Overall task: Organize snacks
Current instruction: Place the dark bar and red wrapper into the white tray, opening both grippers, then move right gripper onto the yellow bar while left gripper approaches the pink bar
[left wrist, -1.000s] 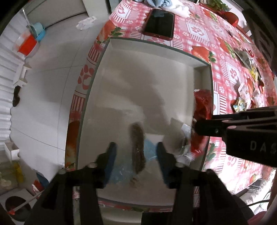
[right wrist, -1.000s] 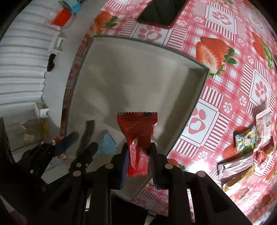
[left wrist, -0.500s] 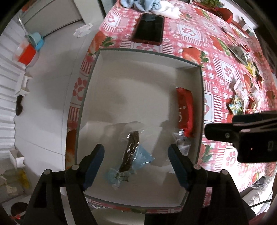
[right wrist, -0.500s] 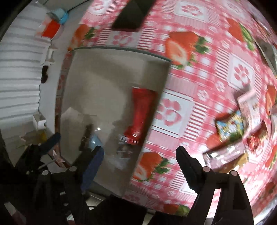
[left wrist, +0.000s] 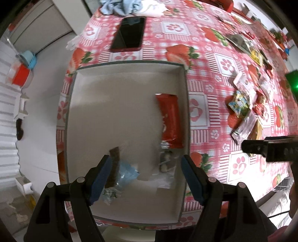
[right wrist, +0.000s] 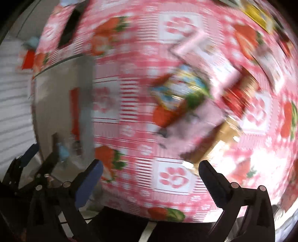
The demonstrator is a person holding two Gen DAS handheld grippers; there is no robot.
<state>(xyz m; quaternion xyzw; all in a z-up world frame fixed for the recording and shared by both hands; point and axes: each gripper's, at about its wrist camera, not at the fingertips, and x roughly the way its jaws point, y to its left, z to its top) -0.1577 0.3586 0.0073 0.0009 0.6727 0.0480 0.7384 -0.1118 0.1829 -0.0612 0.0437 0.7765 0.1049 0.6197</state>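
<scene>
A shallow white tray (left wrist: 128, 219) lies on the strawberry tablecloth. A red snack packet (left wrist: 170, 121) rests inside, along the right wall. A dark bar in a clear blue wrapper (left wrist: 116, 167) and a small clear packet (left wrist: 166, 162) lie near the front. My left gripper (left wrist: 145, 176) hangs open above them, holding nothing. My right gripper (right wrist: 150, 176) is over bare tablecloth right of the tray (right wrist: 55, 104), its jaws opening wide and empty. A heap of loose snacks (right wrist: 188, 96) lies ahead of it, blurred; the same snack heap (left wrist: 245, 104) appears in the left wrist view.
A black phone in a red case (left wrist: 129, 34) lies behind the tray, with a crumpled blue and white cloth (left wrist: 130, 7) beyond. More packets (left wrist: 240, 41) are scattered at the far right. The table edge drops to the floor on the left, where a red and blue tub (left wrist: 22, 72) stands.
The right gripper let go of the red packet, which now lies in the tray, then swung right over the tablecloth. The left gripper opened off the dark bar and rose slightly.
</scene>
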